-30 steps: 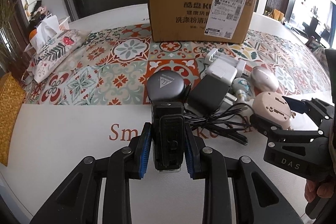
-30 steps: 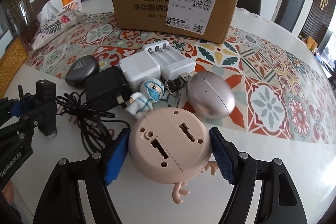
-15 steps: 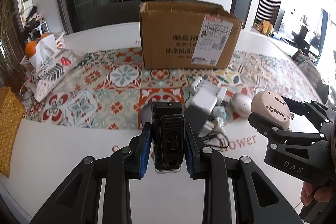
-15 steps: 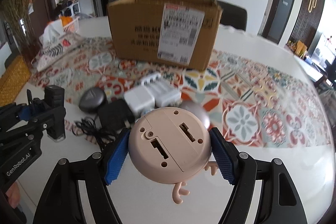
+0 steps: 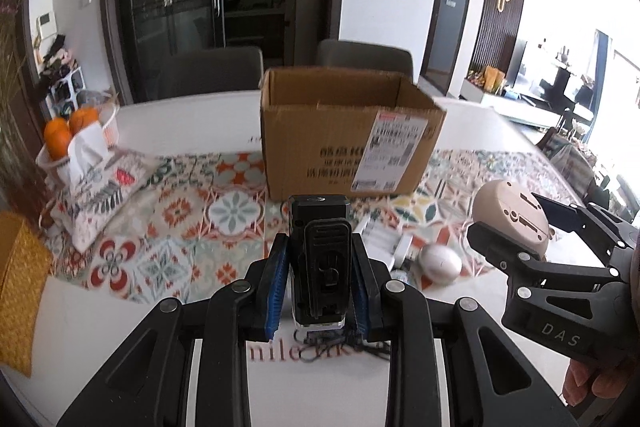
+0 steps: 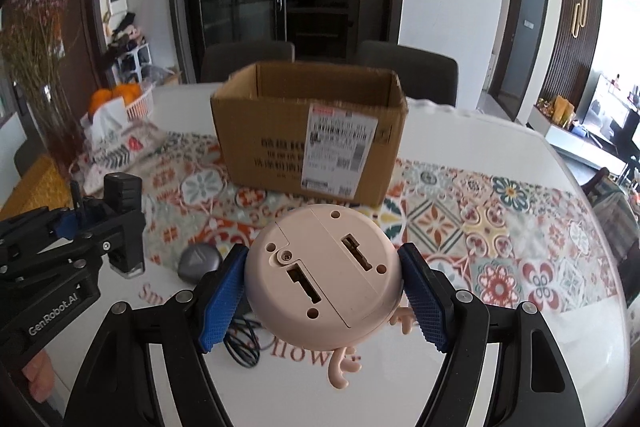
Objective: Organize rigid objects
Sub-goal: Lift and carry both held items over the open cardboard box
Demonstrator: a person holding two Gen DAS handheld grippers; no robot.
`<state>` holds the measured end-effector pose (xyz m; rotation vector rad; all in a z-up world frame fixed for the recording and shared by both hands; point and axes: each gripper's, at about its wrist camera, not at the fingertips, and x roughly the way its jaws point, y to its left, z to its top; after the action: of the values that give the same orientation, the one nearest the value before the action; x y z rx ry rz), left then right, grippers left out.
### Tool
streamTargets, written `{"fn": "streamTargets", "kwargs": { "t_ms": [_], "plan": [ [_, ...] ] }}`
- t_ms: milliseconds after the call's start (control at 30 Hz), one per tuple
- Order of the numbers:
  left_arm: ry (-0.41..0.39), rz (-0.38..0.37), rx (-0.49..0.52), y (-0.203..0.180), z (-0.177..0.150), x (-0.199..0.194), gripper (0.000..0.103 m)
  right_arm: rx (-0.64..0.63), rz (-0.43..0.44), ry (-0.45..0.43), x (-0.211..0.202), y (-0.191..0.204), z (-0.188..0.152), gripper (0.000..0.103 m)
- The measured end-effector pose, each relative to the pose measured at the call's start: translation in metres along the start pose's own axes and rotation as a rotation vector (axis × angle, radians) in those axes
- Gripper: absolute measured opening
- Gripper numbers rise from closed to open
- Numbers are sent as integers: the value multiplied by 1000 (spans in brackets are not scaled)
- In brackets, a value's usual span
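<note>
A: We hold the black clip device [image 5: 319, 263] in the left hand-held gripper [image 5: 320, 283], pads pressed on its narrow sides, above the counter [image 5: 120, 323].

B: The right hand-held gripper [image 6: 322, 301] spans the round pink base [image 6: 324, 271] across its rim. Both appear rigid and light; smooth plastic may slip. The cardboard box [image 6: 308, 143] stands ahead.
</note>
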<state>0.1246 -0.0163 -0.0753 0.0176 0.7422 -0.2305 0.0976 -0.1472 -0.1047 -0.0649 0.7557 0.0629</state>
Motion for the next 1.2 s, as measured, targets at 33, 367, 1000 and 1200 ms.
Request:
{"fn": "streamTargets", "kwargs": {
  "t_ms": [33,367,1000,1200],
  "plan": [
    [-6,-3,2,0,3,-1,29,3,-2,-9,-2,0,4,75],
    [-83,-22,18,6,48,1,29,2,-25,-112,-4,-3,48,75],
    [-174,-72,54,12,144,39,29,41,8,-169,38,-25,138,75],
    [-138,-74,77,7,170,66,29,43,16,-114,67,-36,165,75]
  ]
}}
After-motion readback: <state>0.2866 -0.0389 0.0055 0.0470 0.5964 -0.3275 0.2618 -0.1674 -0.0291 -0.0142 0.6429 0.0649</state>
